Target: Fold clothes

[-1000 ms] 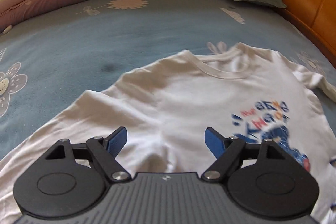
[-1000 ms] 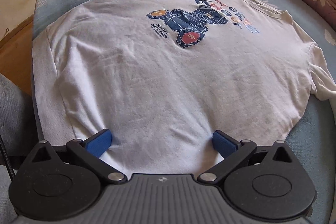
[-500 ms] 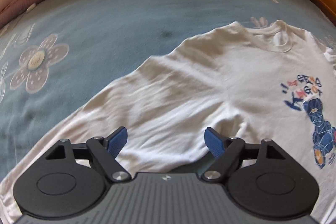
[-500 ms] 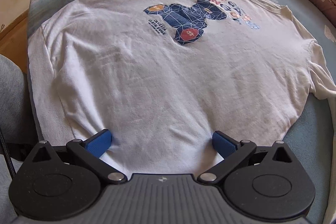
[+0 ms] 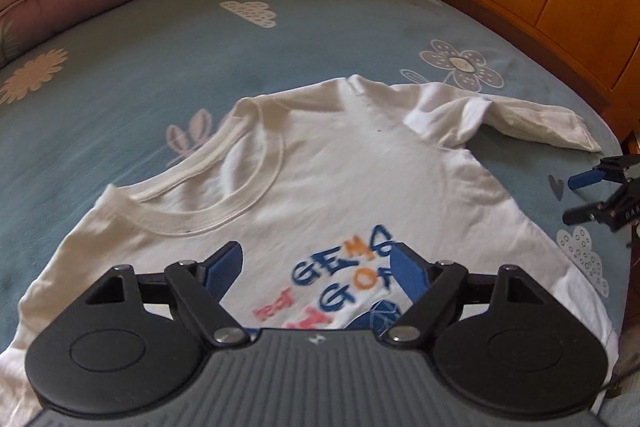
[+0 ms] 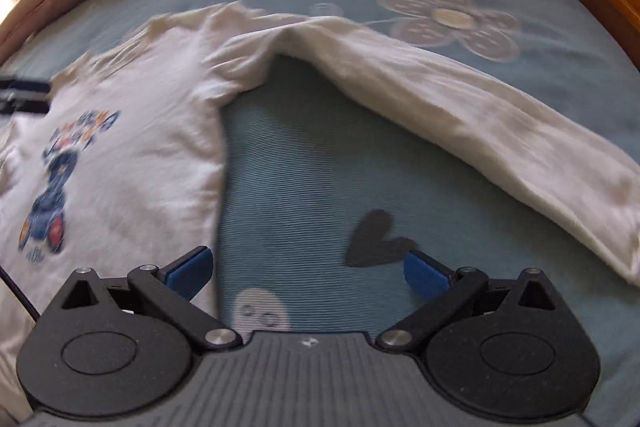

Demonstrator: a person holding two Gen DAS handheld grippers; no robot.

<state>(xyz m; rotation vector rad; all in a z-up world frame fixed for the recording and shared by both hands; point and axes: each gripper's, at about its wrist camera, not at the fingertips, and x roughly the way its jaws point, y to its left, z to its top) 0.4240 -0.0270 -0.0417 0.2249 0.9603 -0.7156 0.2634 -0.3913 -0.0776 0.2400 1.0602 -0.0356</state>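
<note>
Under and ahead of both grippers: bed (image 5: 328,39), blue sheet with flower, cloud and heart prints; shirt (image 5: 360,187) lies on it face up.
Change, right gripper (image 6: 308,269): a second ago it stood over the hem, facing up the body toward the collar; now it faces the bare sheet between body and sleeve (image 6: 460,107).
Change, left gripper (image 5: 314,267): its view has swung from the shoulder area to the chest print (image 5: 344,275), collar (image 5: 208,211) just ahead.
Meaning: smoothing looks done; likely next step is the first fold, sleeve inward. No fold made yet.
Grip state: both sets of jaws stand wide apart, nothing between the pads.
Shirt: white knit cotton, soft, limp, lightly creased; long sleeves.
Sleeve: flat tube, bent at the shoulder, running away to the right.
Collar: ribbed round band.
Print: blue and orange letters, faceted figure.
</note>
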